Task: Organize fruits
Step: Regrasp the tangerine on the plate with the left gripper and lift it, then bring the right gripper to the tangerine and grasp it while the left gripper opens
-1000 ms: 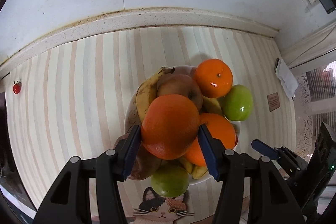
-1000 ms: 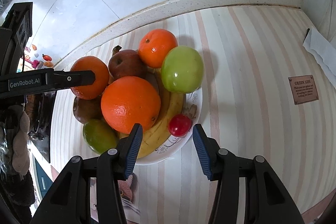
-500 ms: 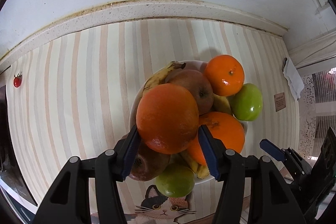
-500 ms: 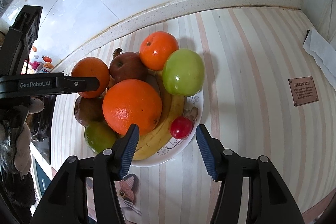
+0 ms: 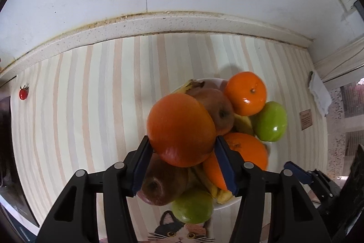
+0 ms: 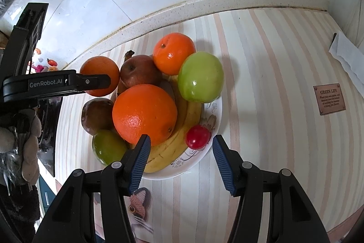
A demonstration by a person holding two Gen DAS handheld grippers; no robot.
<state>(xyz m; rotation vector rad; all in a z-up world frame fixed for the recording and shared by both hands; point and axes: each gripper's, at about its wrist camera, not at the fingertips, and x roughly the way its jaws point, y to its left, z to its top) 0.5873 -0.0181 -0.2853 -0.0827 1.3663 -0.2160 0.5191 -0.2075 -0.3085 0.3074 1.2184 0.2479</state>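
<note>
Left gripper (image 5: 182, 163) clamps large orange (image 5: 181, 129) between blue pads, held above fruit pile. Right gripper (image 6: 182, 159) empty, jaws parted moderately wide, hovering over near rim of white plate (image 6: 200, 158), close to small red fruit (image 6: 197, 137). Plate on striped counter (image 6: 268, 83) holds second orange (image 6: 144, 114), mandarin (image 6: 174, 56), green apple (image 6: 200, 80), smaller green apple (image 6: 108, 147), two red-brown apples (image 6: 140, 71), bananas (image 6: 177, 142). Tiled wall behind.
</note>
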